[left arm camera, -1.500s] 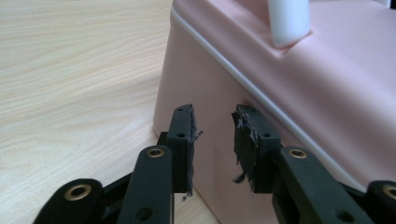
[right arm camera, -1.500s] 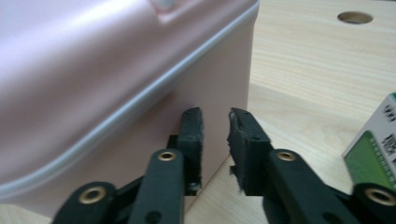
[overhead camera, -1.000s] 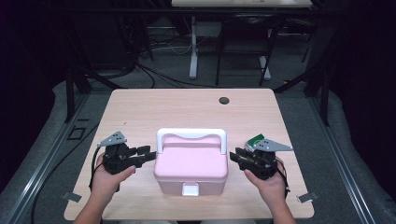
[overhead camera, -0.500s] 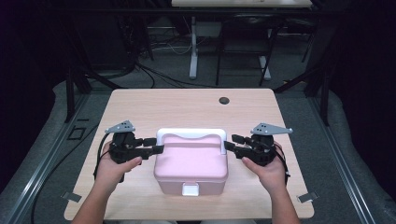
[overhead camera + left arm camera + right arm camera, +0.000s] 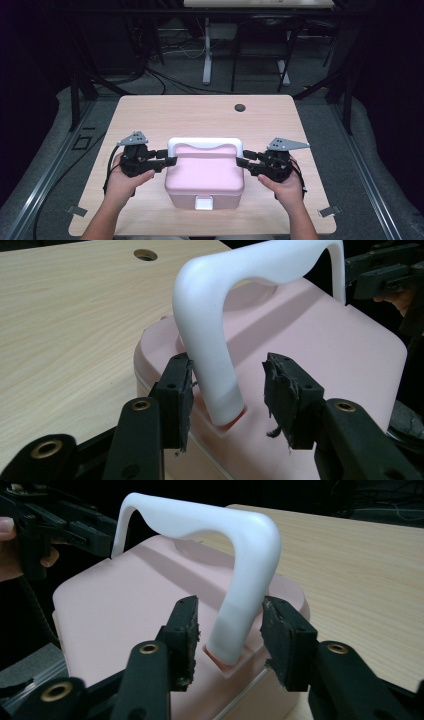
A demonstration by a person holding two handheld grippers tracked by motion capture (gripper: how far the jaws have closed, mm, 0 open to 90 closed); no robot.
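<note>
At the near edge of the table (image 5: 150, 115), the person's hands hold a gripper on each side of the pink box (image 5: 204, 172), which stands at the middle of the near half.

The left gripper (image 5: 227, 385) straddles the left foot of the white handle (image 5: 220, 315); its left pad touches or nearly touches the handle, while a clear gap lies before the right pad. Its jaws have just been closing, and they are not clamped.

The right gripper (image 5: 227, 630) straddles the handle's right foot, with gaps on both sides. Its jaws have also just been closing, and grip nothing.

Beyond the box is a round hole (image 5: 240, 107) near the table's far edge.
</note>
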